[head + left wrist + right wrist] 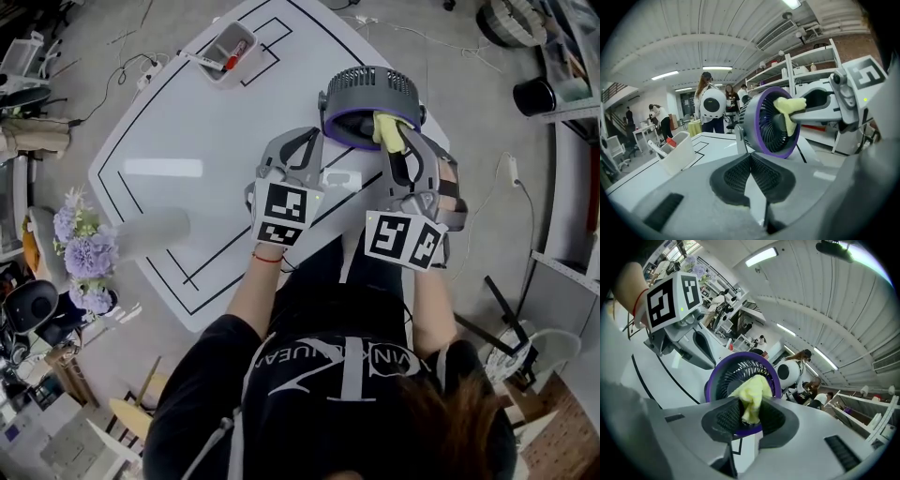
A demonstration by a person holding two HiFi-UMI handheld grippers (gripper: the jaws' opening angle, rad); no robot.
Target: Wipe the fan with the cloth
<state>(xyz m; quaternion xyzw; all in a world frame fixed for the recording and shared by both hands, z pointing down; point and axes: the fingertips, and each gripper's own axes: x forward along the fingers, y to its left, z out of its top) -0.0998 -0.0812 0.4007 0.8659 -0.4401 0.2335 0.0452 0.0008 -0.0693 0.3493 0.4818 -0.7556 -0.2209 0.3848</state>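
Observation:
A small grey fan [370, 105] with a purple rim stands on the white table [216, 141], its grille facing me. My right gripper [396, 141] is shut on a yellow cloth [390, 130], which presses against the front grille [740, 376]. In the right gripper view the cloth [752, 397] bunches between the jaws right at the fan. In the left gripper view the fan [771, 123] and the cloth [788, 108] show ahead. My left gripper [295, 150] is shut and empty, just left of the fan's base.
A white bin [228, 49] holding a marker sits at the table's far left; it also shows in the left gripper view as the bin [677, 151]. Black lines run across the tabletop. Purple flowers [82, 253] stand off the table's left edge. People stand in the background.

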